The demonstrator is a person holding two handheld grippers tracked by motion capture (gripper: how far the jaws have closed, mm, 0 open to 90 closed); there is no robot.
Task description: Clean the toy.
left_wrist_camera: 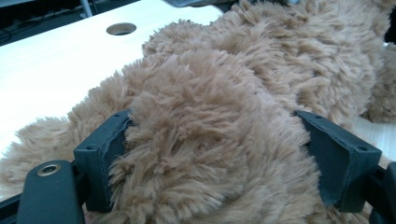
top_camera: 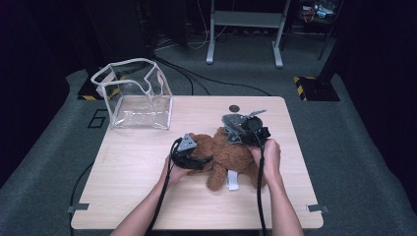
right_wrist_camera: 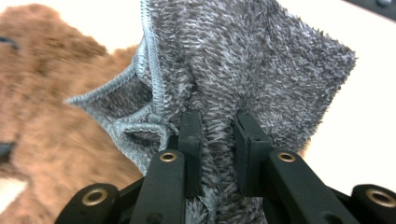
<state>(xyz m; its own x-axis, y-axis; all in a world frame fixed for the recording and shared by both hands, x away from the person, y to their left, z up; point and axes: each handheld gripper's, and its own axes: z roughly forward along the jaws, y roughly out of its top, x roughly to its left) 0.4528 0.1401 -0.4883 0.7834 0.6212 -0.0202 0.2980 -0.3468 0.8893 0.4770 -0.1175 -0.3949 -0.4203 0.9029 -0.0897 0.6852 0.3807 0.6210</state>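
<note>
The brown plush bear lies on its side near the middle of the wooden table, a white label showing between its legs. Our left gripper has its jaws spread wide around a thick fold of the bear's fur, and the left gripper view shows the fur bulging between the two black pads, so we read it as clamped on the plush. Our right gripper has its jaws nearly together, pinching a fold of the grey cloth, which hangs over the bear's upper end, by its stitched hem.

We judge the step in hand to be wiping or covering the bear with the cloth while the left grip steadies it. To do it well, we keep the left hold firm and low so the soft body does not roll, and we bring the cloth down flat onto the fur rather than bunched, since only a narrow fold is pinched and could slip out under a hard drag. Short, light strokes suit this.

The clear zip bag stands open at the table's far left corner, well apart from the bear, and a small round hole sits just beyond the right gripper.
</note>
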